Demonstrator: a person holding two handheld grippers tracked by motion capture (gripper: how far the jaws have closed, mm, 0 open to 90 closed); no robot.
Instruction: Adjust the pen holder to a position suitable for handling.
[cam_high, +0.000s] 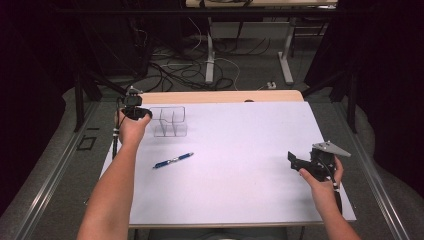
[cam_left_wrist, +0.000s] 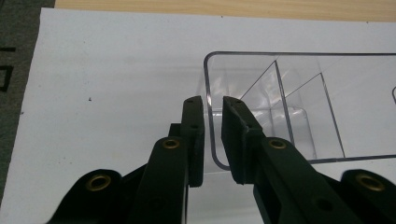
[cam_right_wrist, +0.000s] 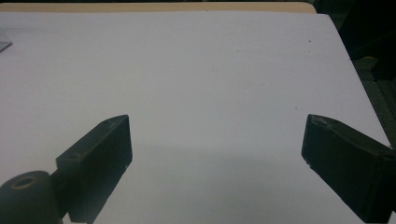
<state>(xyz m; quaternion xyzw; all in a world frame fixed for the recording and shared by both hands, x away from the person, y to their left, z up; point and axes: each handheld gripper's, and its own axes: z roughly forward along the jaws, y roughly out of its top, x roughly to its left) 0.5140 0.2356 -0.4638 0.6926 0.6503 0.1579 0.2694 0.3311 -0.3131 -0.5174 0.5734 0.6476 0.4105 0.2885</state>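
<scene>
The left gripper (cam_left_wrist: 212, 105) sits near the table's far left corner, its jaws drawn close on either side of the near wall of a clear plastic organizer (cam_left_wrist: 299, 107); a sliver of gap shows beside the wall, so whether the pads already press on it cannot be told. The organizer (cam_high: 169, 121), divided into compartments, stands on the white table (cam_high: 240, 190) just beside that hand. A blue pen (cam_high: 173, 160) lies apart, nearer the front left. The right gripper (cam_right_wrist: 215, 154) hovers over the right edge, jaws spread wide with nothing between.
</scene>
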